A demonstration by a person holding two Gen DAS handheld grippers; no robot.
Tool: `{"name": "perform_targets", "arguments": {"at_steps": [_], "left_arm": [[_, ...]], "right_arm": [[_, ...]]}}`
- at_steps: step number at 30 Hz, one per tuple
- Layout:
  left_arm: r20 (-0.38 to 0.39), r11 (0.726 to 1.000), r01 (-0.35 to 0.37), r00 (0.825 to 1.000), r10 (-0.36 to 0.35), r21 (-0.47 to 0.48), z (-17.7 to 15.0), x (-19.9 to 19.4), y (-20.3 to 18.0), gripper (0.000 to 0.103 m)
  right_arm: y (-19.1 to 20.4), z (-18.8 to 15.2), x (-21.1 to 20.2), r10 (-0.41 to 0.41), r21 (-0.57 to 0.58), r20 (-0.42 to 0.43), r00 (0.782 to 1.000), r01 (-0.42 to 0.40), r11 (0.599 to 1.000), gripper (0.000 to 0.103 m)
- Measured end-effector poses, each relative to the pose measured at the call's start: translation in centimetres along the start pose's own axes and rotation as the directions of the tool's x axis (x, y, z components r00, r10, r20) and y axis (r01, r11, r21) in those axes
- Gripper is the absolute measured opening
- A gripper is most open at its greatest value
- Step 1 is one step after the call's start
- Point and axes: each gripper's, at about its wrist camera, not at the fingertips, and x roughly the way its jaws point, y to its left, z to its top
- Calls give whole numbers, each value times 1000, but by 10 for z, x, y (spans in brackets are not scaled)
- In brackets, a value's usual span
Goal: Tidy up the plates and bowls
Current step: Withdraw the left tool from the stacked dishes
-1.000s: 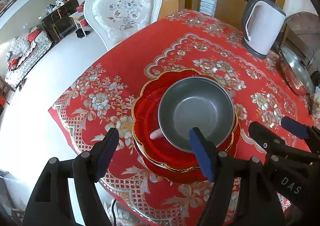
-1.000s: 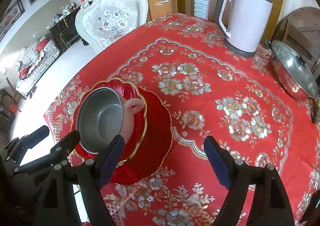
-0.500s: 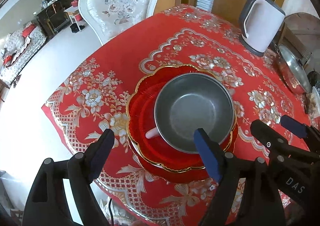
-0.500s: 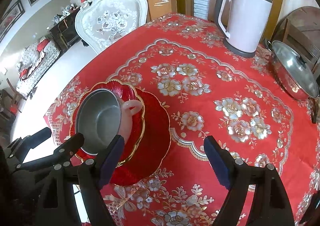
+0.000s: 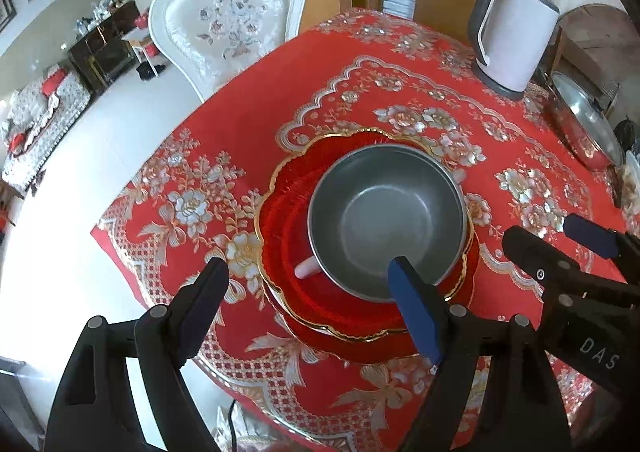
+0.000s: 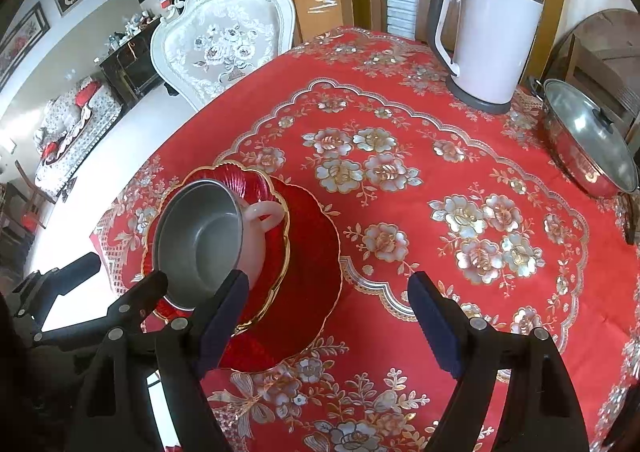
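Partly hidden: the steel bowl's (image 5: pixel 386 221) near rim sits behind the left gripper's (image 5: pixel 310 298) blue pad in the left wrist view; the large red plate (image 6: pixel 316 272) shows only as a crescent under the scalloped red dish (image 5: pixel 288 219). The bowl's pink handles (image 6: pixel 266 213) are mostly covered. Stack order: plate on the counter (image 6: pixel 440 252), dish on it, bowl inside the dish, bowl empty. Left gripper is spread wide, holding nothing, just short of the bowl. Right gripper (image 6: pixel 320 312) is likewise agape and empty, right of the bowl. Beyond the bowl stand a kettle (image 6: pixel 486 35) and a lidded pot (image 6: pixel 588 139), contents unseen.
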Motion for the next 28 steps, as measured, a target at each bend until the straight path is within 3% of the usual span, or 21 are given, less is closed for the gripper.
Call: {"name": "perform_targets", "arguments": {"at_steps": [16, 28], "left_arm": [[-14, 997, 65, 998, -66, -37, 0, 3, 7, 82], [0, 998, 59, 998, -59, -36, 0, 1, 6, 82]], "right_arm": [[0, -1, -1, 6, 3, 2, 1000, -6, 1000, 83], [0, -1, -2, 14, 5, 4, 1000, -14, 1000, 83]]}}
